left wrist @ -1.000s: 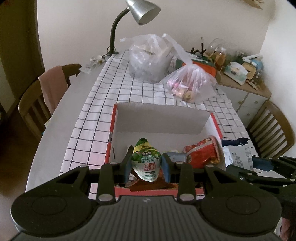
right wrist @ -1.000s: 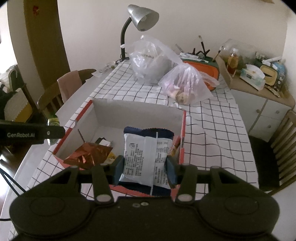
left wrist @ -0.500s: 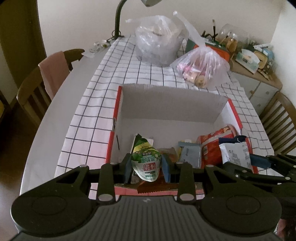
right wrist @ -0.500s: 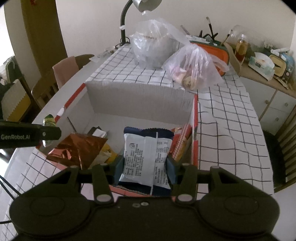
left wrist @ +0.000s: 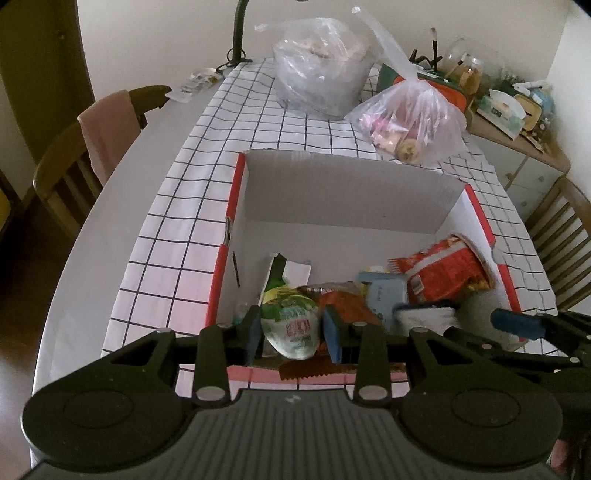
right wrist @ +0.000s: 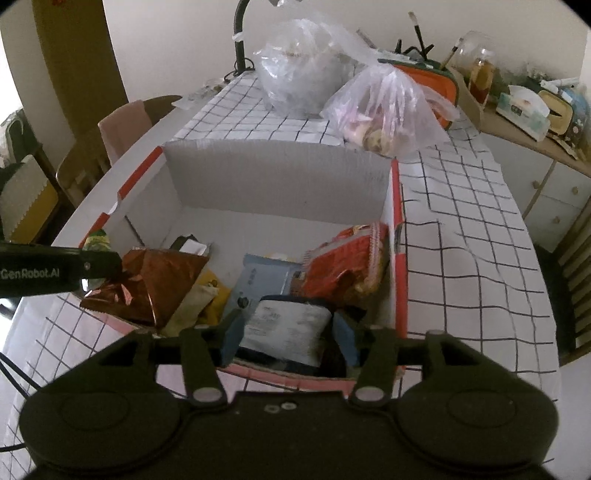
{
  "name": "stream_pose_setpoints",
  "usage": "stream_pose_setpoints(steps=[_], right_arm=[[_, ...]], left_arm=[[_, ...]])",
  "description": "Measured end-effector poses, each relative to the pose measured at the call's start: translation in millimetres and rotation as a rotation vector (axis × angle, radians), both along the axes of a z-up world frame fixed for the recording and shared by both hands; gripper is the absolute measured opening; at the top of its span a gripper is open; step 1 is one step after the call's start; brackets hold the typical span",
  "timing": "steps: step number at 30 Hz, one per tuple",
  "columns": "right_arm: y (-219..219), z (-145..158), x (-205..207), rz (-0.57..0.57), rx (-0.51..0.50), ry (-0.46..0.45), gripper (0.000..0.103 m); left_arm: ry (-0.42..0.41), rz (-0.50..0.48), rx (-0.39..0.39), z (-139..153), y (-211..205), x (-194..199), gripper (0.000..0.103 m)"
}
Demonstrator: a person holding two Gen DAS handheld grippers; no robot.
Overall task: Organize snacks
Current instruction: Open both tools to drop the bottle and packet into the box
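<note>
Cardboard box [left wrist: 354,192]: holds red snack bag [left wrist: 443,273], copper foil bag [right wrist: 147,284], pale-blue packet [right wrist: 258,280]. Left gripper [left wrist: 291,332] clamps green-white pouch [left wrist: 291,328]; right gripper [right wrist: 288,332] opening, white packet [right wrist: 284,328] between its jaws.

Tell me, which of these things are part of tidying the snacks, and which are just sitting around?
Part of the job:
- box
- green pouch in the left gripper
- white packet between the opening right gripper
- red bag, copper bag, blue packet in the box

Just lying about:
- plastic bags
- lamp
- chair
- shelf clutter
</note>
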State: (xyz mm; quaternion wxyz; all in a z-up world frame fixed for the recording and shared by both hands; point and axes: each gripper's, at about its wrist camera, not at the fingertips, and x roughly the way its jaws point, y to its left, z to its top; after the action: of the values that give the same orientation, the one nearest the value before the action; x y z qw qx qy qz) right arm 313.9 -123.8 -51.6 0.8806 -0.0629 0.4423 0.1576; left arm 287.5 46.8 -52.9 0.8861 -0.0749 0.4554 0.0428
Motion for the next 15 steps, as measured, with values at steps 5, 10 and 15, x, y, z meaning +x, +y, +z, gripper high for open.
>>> stream_pose_setpoints(steps=[5,10,15], right_arm=[[-6,11,-8,-0.005,0.032,-0.009,0.062],[-12,28,-19,-0.004,0.057,-0.036,0.071],[-18,46,-32,-0.009,0.078,-0.070,0.083]], left_arm=[[-0.014,0.012,-0.020,6,3,-7,0.050],[-0.048,0.009,-0.032,17,2,-19,0.060],[-0.081,-0.003,-0.027,29,-4,-33,0.066]])
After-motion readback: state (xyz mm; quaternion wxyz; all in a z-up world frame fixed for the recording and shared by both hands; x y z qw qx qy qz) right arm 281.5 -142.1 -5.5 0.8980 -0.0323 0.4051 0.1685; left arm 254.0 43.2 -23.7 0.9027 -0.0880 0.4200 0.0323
